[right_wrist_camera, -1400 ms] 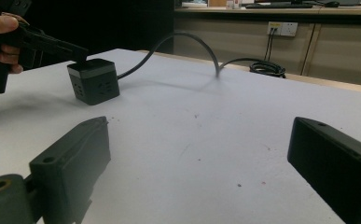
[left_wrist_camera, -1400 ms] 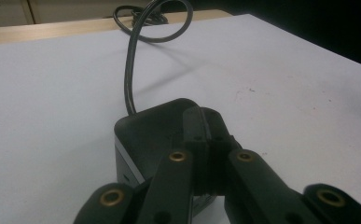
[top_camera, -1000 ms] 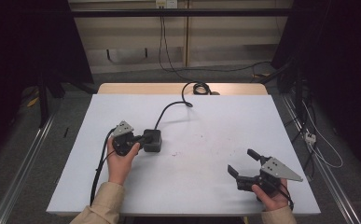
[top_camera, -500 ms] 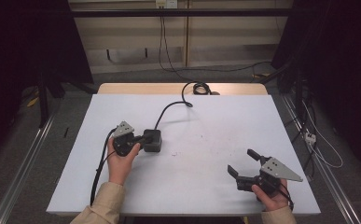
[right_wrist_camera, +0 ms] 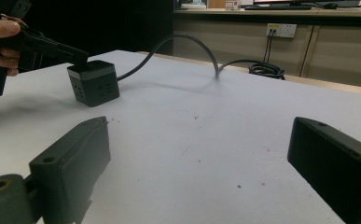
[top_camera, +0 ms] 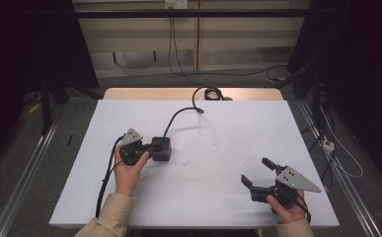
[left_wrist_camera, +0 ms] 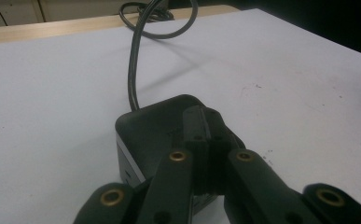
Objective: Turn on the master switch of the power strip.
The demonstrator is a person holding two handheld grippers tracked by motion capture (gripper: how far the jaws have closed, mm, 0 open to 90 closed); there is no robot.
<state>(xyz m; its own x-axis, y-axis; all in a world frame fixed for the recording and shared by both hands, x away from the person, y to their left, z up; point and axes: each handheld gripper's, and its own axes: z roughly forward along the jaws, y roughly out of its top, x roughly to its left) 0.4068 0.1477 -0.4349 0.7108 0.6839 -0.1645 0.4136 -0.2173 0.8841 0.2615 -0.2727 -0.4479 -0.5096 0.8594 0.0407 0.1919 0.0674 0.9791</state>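
Left tongs [left_wrist_camera: 201, 135] pressed closed atop cube socket [top_camera: 160, 148], mid-table.

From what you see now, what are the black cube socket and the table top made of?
The cube power socket looks like matte black moulded plastic with a pale grey band below its top. The table top seems a white matte laminate, lightly scuffed; a bare wooden strip shows at its far edge.

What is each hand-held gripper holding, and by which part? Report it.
Left hand-held gripper: jaws closed together, tips resting on top of the black cube-shaped power socket, gripping nothing. Right hand-held gripper: open, empty.
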